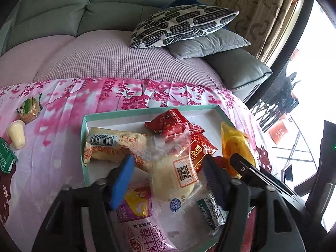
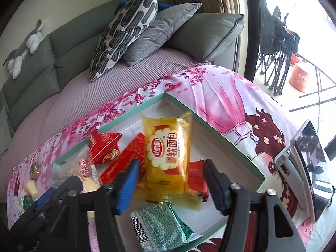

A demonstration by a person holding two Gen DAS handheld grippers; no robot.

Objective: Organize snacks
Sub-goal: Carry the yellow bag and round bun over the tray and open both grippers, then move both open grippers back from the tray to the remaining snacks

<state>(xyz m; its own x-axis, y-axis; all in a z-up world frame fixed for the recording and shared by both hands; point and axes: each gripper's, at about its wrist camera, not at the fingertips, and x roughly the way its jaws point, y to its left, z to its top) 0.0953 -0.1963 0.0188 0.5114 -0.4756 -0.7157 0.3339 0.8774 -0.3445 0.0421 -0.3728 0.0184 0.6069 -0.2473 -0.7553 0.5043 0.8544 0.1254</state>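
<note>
A shallow mint-green box (image 1: 151, 109) (image 2: 231, 145) lies on a pink flowered cloth and holds several wrapped snacks. My left gripper (image 1: 168, 163) is open above a pale bun in clear wrap (image 1: 174, 174); a cream bread pack (image 1: 113, 145) and red packets (image 1: 172, 124) lie beyond. My right gripper (image 2: 171, 168) is open around a yellow soft-bread pack (image 2: 168, 153), its jaws apart from it on both sides. A green packet (image 2: 159, 224) lies below it, red packets (image 2: 105, 149) to its left. The right gripper's finger shows in the left wrist view (image 1: 243, 166).
Outside the box on the cloth, at the left: a round cake in wrap (image 1: 29, 109), a pale jelly cup (image 1: 16, 134) and a green packet (image 1: 6, 157). A sofa with cushions (image 1: 182, 25) is behind. A phone on a stand (image 2: 310, 172) is at the right.
</note>
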